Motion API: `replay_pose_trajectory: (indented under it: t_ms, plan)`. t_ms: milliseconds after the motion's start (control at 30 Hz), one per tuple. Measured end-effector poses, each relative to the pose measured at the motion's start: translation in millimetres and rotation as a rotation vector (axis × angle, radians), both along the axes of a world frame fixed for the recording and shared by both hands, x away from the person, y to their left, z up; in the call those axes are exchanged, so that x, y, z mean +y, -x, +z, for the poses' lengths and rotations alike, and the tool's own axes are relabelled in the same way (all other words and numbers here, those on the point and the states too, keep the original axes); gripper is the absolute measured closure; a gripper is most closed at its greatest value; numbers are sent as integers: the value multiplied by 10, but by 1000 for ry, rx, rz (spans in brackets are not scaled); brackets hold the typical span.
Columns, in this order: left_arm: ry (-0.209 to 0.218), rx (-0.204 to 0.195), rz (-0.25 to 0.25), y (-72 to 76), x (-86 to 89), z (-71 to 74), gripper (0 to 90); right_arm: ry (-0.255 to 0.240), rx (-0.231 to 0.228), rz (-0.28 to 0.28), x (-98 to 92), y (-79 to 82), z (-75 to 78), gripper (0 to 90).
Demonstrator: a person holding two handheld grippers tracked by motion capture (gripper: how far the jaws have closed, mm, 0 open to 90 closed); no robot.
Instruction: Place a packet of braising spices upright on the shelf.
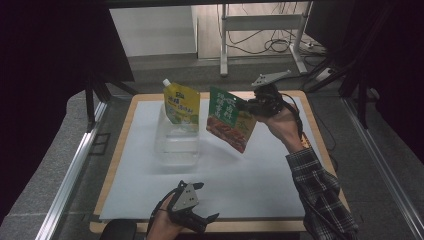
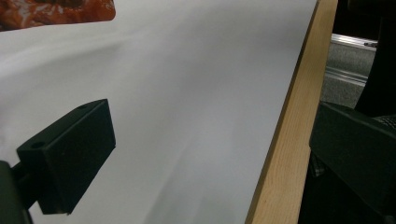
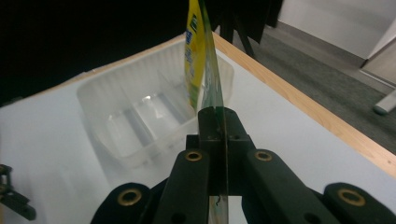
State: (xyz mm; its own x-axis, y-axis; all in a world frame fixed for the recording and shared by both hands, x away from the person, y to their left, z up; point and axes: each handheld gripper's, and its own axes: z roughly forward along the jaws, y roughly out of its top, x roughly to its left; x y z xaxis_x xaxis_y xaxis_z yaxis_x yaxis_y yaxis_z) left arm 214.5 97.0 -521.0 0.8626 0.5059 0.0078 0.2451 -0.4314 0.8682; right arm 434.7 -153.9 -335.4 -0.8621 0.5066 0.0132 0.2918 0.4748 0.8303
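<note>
The left gripper (image 1: 200,202) sits low at the near edge of the table (image 1: 116,150), in the person's left hand (image 1: 162,227), with its jaws spread wide and nothing between them; in the left gripper view one jaw hangs over the white sheet (image 2: 187,116) and the other stands past the wooden table edge (image 2: 285,149), while a corner of the red pouch (image 2: 56,11) shows far ahead of it at the top. Farther out, the right gripper (image 1: 248,106) is held up above the table by the right hand (image 1: 282,125), whose plaid sleeve (image 1: 320,195) runs back toward the person. Its jaws are pressed together on the side edge of the red pouch (image 1: 231,120), which hangs in the air, tilted, with its green top uppermost and clear of the sheet. In the right gripper view the pouch (image 3: 212,88) is seen edge-on, a thin line pinched between the two black jaws. Just beyond and below the gripper lies a clear tray (image 3: 140,116) on the sheet, and a yellow pouch (image 1: 181,102) with a spout stands upright in the tray's far end, just beside the held pouch; whether the two pouches touch I cannot tell.
</note>
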Motion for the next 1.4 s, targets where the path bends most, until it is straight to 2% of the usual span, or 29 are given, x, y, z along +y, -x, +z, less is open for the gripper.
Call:
replay_pose_trajectory:
  t_ms: [433,667,1000,1400]
  plan:
    - [30,4,5,-6,24,12,0,-39,-2,51,175,-10,178,893]
    - [32,4,5,-8,26,13,0,-53,-2,77,312,-22,248,893]
    - [45,12,3,-15,35,14,0,-58,0,109,552,-85,242,893]
    - [51,14,0,-15,41,18,0,-66,-4,121,840,-207,220,893]
